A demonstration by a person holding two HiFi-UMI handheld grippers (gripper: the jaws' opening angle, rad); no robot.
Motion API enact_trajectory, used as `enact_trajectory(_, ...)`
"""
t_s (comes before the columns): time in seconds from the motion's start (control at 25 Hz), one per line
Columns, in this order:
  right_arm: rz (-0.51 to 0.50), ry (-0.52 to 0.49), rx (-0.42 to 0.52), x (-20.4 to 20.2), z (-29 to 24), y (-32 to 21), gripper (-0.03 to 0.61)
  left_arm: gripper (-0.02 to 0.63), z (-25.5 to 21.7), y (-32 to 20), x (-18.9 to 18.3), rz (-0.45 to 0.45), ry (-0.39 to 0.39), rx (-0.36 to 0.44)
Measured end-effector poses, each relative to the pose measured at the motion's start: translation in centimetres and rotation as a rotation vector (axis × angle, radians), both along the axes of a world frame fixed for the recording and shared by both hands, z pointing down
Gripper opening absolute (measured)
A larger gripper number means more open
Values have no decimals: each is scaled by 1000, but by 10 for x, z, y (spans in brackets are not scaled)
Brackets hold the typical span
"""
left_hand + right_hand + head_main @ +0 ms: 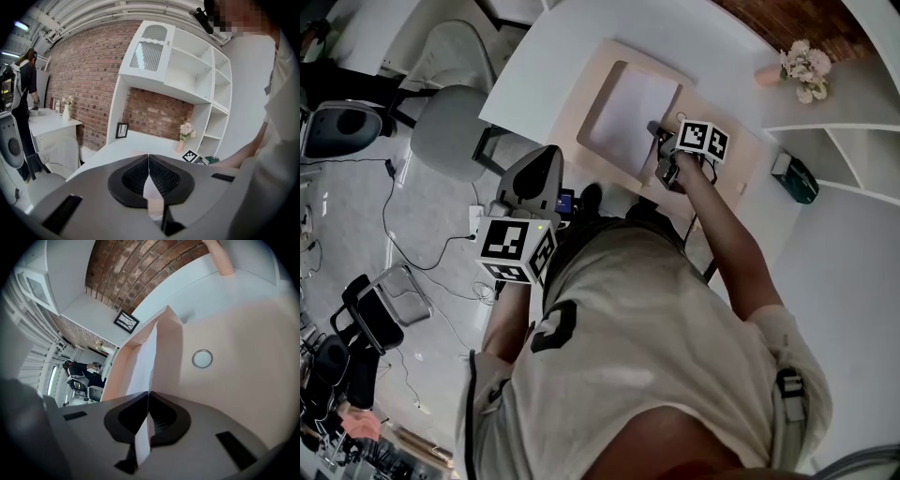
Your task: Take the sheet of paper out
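Head camera looks steeply down over the person [656,328] onto the desk [534,84]. The left claw [148,157] camera, held back off the desk's edge, faces a brick wall [89,70]. The right claw [148,393] camera sits close over the sheet of paper [143,357]. Head and left views share the flowers [804,67].

I read open passage over the bare table [534,75] left of the envelope [577,112]. Right side: flowers [804,67] and a shelf unit [844,122] obstruct approach. A chair [450,131] stands off the table's left edge.
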State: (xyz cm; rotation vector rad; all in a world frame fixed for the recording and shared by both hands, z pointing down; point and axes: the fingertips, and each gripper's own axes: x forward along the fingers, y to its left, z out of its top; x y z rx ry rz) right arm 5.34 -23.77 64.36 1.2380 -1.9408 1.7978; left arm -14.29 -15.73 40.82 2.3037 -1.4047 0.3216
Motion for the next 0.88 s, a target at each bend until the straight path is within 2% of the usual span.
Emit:
enact_trajectory(0.44,-4,19,11,5,-1,4,26,17,4,3,-5,-12,3,0)
enact_trajectory(0.88,31,49,15,20,-6,12,27,17,2,-1,-1,37,30,21)
